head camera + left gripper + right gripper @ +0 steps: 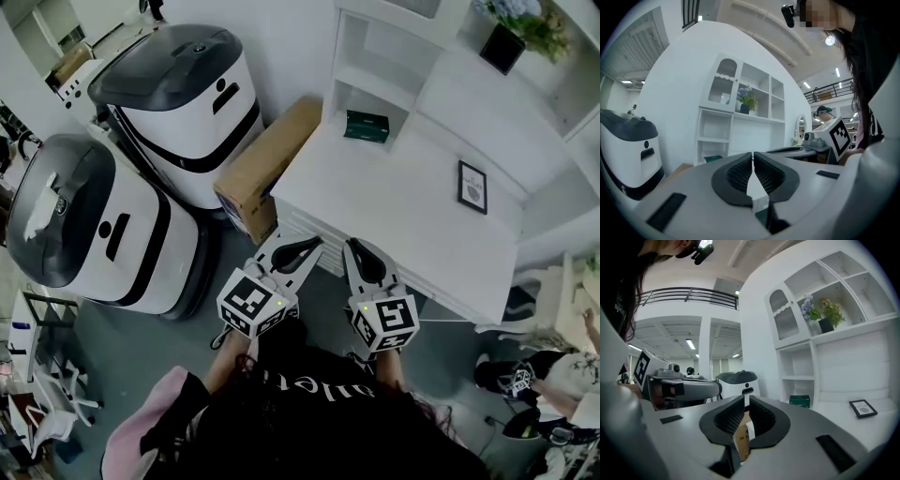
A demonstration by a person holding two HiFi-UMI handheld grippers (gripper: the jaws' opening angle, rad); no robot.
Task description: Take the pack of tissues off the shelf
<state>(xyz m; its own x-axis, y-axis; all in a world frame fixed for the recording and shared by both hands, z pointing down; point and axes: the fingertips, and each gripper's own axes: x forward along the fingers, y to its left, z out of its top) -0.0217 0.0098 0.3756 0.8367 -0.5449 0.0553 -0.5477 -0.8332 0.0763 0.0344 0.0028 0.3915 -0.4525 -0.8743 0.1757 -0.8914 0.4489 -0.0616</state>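
**Tissues Not Yet Reached**

The pack (367, 126) was seen lying flat in the lowest cubby of the shelf (349, 58), at the back of the desk (403, 216) and well apart from both grippers. The left gripper (298, 251) and right gripper (367, 267) were closed, with nothing gripped. The pack was judged light, soft and crushable, so a gentle grip across its 2 long sides was advised.

I stood on a grey floor (131, 361) at a white tabletop (403, 220) backed by a white shelf unit (370, 56). Two white-and-grey machines (178, 103) and a cardboard box (267, 164) stood along the white wall (281, 42).
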